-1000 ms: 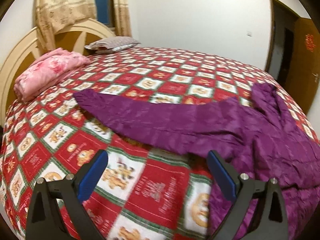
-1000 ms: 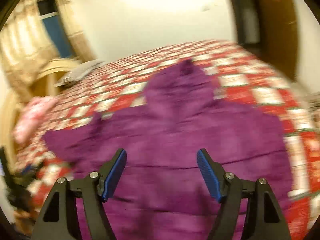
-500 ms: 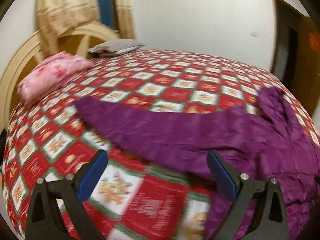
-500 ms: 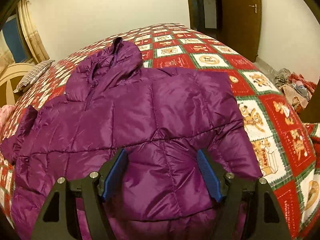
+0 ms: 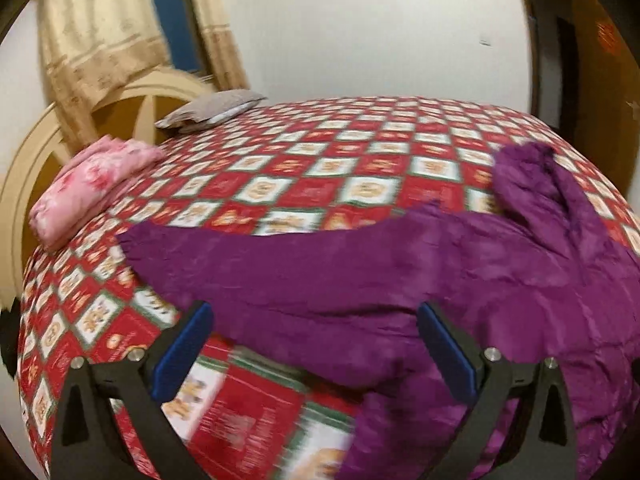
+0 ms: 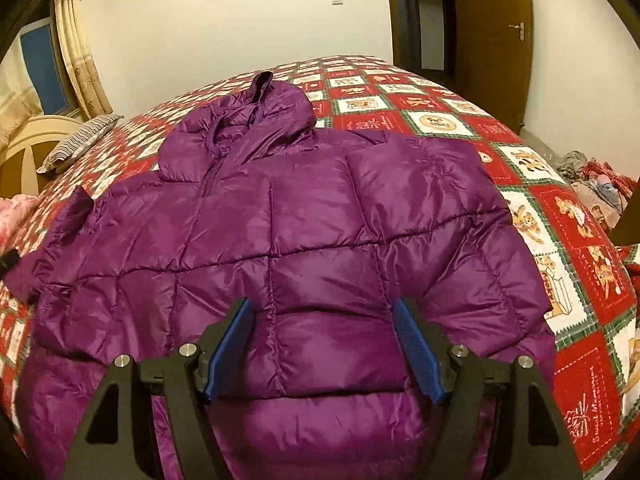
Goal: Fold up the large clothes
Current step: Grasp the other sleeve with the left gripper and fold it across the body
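Observation:
A purple hooded puffer jacket [image 6: 304,216] lies spread front up on the bed, hood toward the far side. In the left wrist view its left sleeve [image 5: 280,264] stretches out flat toward the headboard, and the hood [image 5: 532,172] lies at the right. My left gripper [image 5: 316,340] is open and empty, hovering just above the sleeve near the armpit. My right gripper [image 6: 324,344] is open and empty, above the jacket's lower front panel. The right sleeve lies folded in over the jacket's right side [image 6: 492,264].
The bed has a red, white and green checked quilt [image 6: 440,120]. A folded pink blanket [image 5: 92,184] and a grey pillow [image 5: 212,110] lie by the cream headboard [image 5: 24,184]. A brown door [image 6: 492,32] and a heap of clothes [image 6: 592,188] are at the right of the bed.
My left gripper moved right and forward, over the sleeve. My right gripper swung right to face the jacket squarely, then closed in a little over its front. Both stayed open.

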### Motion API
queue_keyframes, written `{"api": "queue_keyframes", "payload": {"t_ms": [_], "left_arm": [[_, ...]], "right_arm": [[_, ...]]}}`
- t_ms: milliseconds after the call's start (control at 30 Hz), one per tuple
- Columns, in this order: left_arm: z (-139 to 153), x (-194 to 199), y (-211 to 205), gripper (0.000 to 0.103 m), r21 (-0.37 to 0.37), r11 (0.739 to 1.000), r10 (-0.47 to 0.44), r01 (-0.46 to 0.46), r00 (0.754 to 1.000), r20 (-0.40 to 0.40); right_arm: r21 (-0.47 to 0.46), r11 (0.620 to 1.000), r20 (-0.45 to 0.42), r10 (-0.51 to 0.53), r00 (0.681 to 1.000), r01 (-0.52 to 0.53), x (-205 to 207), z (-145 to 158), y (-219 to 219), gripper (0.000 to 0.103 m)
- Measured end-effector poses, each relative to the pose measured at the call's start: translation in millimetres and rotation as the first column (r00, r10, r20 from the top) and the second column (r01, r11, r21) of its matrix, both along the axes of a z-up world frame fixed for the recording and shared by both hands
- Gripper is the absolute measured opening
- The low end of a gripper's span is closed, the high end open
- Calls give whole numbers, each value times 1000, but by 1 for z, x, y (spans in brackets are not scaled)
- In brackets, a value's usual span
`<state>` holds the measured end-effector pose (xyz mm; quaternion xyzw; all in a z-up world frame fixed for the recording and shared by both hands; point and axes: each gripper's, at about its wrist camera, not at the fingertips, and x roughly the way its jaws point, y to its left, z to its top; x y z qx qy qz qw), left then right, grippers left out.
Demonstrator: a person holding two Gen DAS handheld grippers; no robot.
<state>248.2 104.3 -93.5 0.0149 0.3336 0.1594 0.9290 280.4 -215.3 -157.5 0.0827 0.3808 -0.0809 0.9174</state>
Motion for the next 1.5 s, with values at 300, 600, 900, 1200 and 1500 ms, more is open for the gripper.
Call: {"api": "queue_keyframes", "payload": {"t_ms": [300,600,900,1200,1500], "left_arm": [[-13,36,173,103,-121,883,456,-454,890,-9],[-82,95,248,65,-286,796,486,-534,845,-225],[-81,94,229,10,-271,839,452,-471,882,-133],[-3,79,173,6,-256,935,272,-247,960,68],[87,34,-3,6,-100,959,-225,264,928,296]], "right_arm": [[30,999,24,22,999,-23,-5,-2,-3,76],[-13,999,0,44,999,-44,0,-5,4,84],[-1,999,6,47,999,-47,0,-6,2,85],[32,998,21,53,998,-53,-2,-7,-2,87],[96,994,52,51,997,-55,-5,-6,-11,87]]}}
